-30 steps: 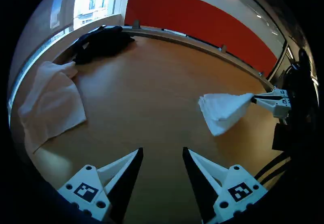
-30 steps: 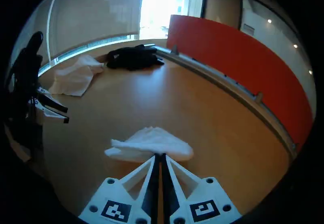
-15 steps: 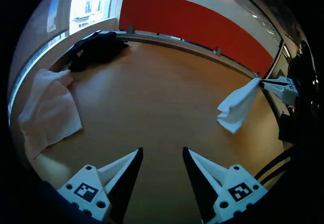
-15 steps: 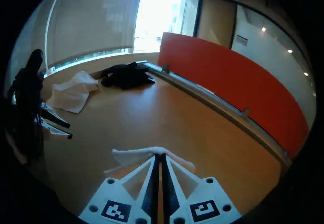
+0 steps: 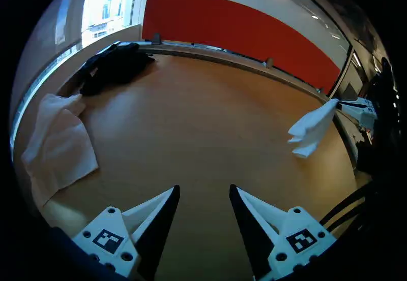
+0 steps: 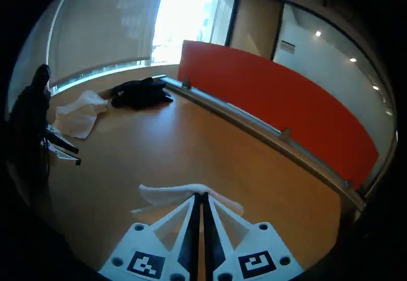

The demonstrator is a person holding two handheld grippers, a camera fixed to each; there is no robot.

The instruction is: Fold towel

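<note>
in the left gripper view, far left: a white cloth [image 5: 58, 144] spread flat on the wooden table [image 5: 203, 113], near its window-side edge; just beyond it, a black garment [image 5: 114, 63] bunched at the table's far corner; bottom centre, the left gripper [image 5: 203, 187], fingers spread wide apart, nothing between them, poised over bare wood; behind the table, a long red panel [image 5: 244, 27]; to the right, the towel [image 5: 311, 128], white, gathered into a small bundle, dangling by one corner and seemingly off the tabletop; at the far right, the right gripper [image 5: 342, 105], pinching that corner.

in the right gripper view, far left: a person's dark-clad arm [image 6: 28, 118] with the left gripper, well apart from the towel; next, the white cloth and the black garment side by side near the window; bottom centre, the right gripper's fingers pressed together on the towel, cloth spilling out to both sides of the tips; right, the red panel running along the table's far edge.
</note>
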